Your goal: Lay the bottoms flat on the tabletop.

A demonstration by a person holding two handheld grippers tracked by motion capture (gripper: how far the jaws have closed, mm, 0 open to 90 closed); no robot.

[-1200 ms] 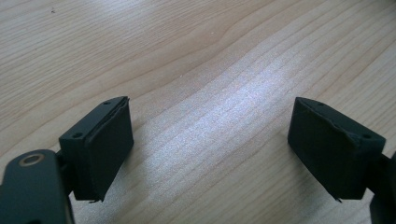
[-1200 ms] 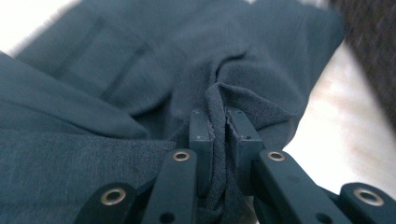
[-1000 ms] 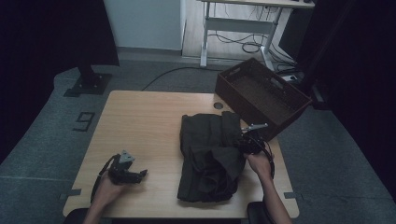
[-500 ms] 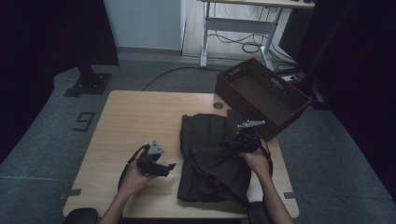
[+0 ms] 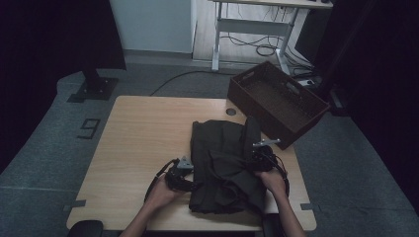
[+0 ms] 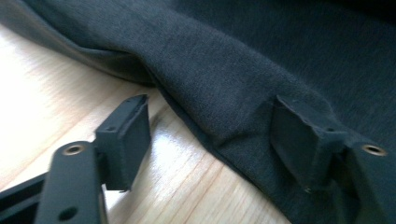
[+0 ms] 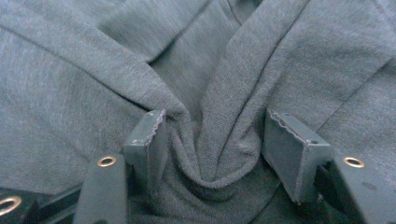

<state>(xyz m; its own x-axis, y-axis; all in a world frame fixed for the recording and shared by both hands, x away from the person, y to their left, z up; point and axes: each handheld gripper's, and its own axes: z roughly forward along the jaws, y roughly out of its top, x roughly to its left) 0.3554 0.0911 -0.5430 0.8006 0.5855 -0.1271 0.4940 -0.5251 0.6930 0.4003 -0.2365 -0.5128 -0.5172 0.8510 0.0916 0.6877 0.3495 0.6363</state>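
1. We saw a dark garment point(image 5: 225, 165) lying bunched on the wooden table point(image 5: 143, 133), toward its near right corner.
2. Our left gripper point(image 5: 187, 174) sat at the garment's left edge. Its jaws had just been closing but stood apart; in the left gripper view the cloth's hem point(image 6: 224, 140) lay between them, one pad on bare wood, the other against the cloth.
3. Our right gripper point(image 5: 257, 159) rested on the garment's right side. Its jaws were apart, with a fold point(image 7: 210, 154) bulging between the pads, not squeezed.
4. A brown basket point(image 5: 276, 101) sat at the far right corner, just beyond the garment.
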